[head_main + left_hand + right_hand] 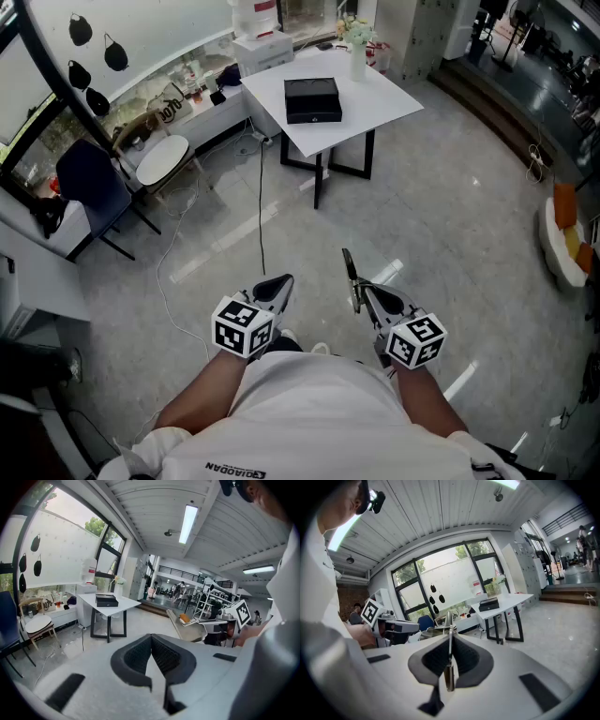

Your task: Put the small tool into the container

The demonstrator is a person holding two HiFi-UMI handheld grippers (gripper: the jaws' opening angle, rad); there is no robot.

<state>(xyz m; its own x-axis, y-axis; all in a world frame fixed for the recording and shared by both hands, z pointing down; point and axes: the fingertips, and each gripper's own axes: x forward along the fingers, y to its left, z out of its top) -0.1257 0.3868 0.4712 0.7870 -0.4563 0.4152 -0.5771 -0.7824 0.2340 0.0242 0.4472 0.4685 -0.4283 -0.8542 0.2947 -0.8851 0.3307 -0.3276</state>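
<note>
I stand on the floor well short of the white table (384,103). The container, a black box (312,99), sits on that table and also shows far off as the black box (107,601) in the left gripper view and the black box (489,604) in the right gripper view. My right gripper (361,292) is shut on the small tool (350,277), a thin metal strip that sticks out past the tips; between the right gripper's (450,637) pads the tool (449,641) stands on edge. My left gripper (279,284) is shut with nothing in it; the left gripper's (151,637) pads meet at the tip.
A vase of flowers (356,47) stands at the table's far corner. A blue chair (92,183) and a round white stool (161,159) stand at the left by the window bench. A cable (262,202) runs across the grey floor. A seat with orange cushions (565,234) is at the right edge.
</note>
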